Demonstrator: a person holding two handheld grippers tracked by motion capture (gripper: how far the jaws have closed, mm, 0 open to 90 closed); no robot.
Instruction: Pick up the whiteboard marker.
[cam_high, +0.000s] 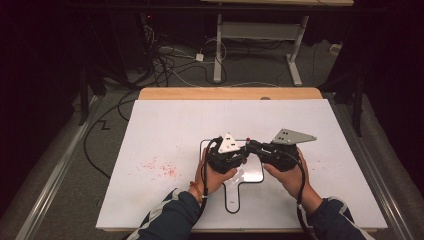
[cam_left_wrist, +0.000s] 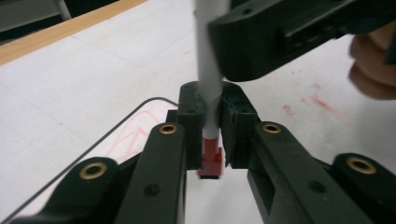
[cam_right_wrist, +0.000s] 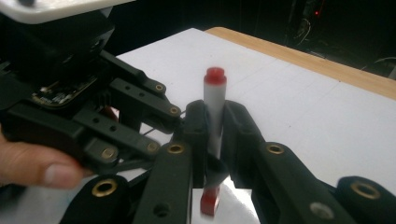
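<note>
Both tongs, left tongs (cam_left_wrist: 212, 135) and right tongs (cam_right_wrist: 215, 140), pinching one white marker (cam_right_wrist: 214, 107) at frame centre, white table (cam_high: 165, 130) showing red smudges (cam_high: 160, 167) lower left, dark room, cables (cam_high: 165, 65) lying on floor upper left

Left gripper (cam_high: 239, 148): sat lower centre of the high view, black two-jaw tool with a white three-cornered plate, jaws closed on a white marker with red ends (cam_left_wrist: 208, 88).
Right gripper (cam_high: 255, 147): just right of it, grey plate on top, jaws clamping the same marker.
Hands: both gripped from below, forearms entering from the bottom edge.
</note>
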